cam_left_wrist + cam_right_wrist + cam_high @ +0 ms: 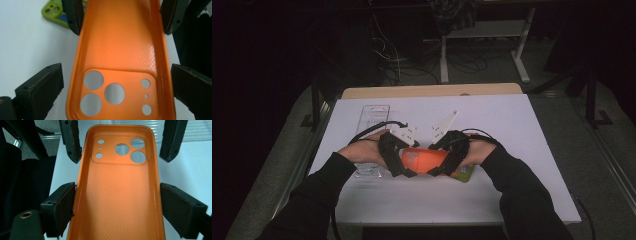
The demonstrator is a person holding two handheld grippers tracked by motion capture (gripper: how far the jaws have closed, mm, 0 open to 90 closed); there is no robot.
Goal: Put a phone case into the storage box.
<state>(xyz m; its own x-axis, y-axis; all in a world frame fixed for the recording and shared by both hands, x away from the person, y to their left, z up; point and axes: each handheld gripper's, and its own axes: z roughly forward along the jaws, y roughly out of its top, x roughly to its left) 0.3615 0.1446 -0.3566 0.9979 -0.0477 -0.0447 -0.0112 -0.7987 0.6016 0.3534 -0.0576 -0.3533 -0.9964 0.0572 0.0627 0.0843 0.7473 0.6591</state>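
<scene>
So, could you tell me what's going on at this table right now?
A person is holding an orange phone case between two handheld grippers above the white table. The left gripper brackets the camera-cutout end, with gaps showing beside its jaws, and the right gripper has its jaws against the sides at the other end. A green phone case lies on the table beneath, and a clear plastic tray sits to the left.

— What sort of place is this?

— A lab or test room, by the look of it. The white counter [512, 130] stands alone on grey floor.

— What else says so?

— Loose cables [402, 62] lie tangled on the floor at the far side, beside the white metal legs of another desk [444, 60]. The surroundings are dark and bare, nothing homely.
</scene>
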